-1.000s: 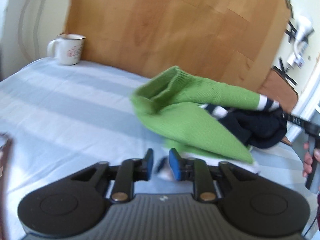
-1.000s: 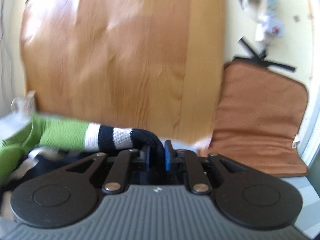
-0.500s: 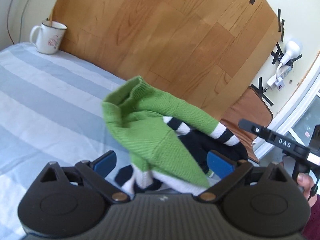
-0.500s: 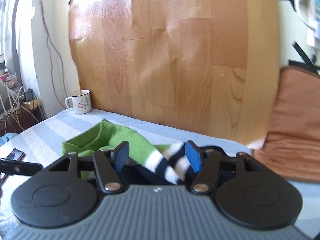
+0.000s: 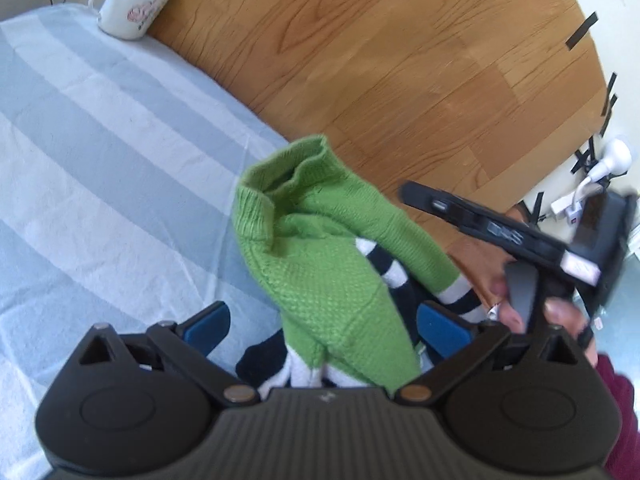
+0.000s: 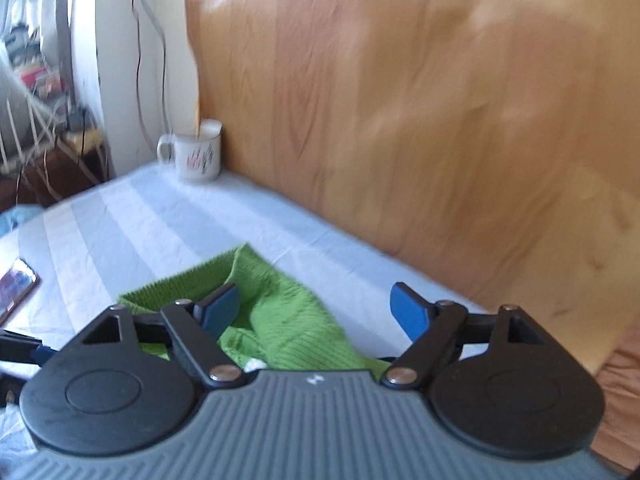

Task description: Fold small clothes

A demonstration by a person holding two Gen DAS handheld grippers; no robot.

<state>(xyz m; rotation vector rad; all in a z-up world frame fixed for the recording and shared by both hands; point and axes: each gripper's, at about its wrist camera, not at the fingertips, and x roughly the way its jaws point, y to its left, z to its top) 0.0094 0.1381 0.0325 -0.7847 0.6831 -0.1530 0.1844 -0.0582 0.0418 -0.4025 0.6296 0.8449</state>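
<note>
Both claws have let go since a second ago, when each was pinched on the knit; the left gripper [image 5: 324, 322] now stands spread as wide as it goes, and the right gripper [image 6: 316, 306] has just been opening, its jaws wide too; cloth lies between each pair of blue pads, but neither pair presses on it. Striped bedsheet [image 5: 100, 152] fills the scene below the wooden headboard [image 5: 400, 60]; on it, near the headboard, the green sweater [image 5: 320, 264] sits in a loose heap, collar up, navy-and-white striped cuffs tucked under its right side; a person's hand [image 5: 556, 312] grips the right tool's handle; a white mug [image 5: 134, 4] stands in the far corner, well clear; a phone [image 6: 14, 286] lies at the sheet's left edge. Judged from the heap, the fold is not yet clean; the next grasp looks best taken at two separate edges, hem or shoulders, so the garment can be spread flat before folding; pinching the bunched middle would likely only drag the lump.
</note>
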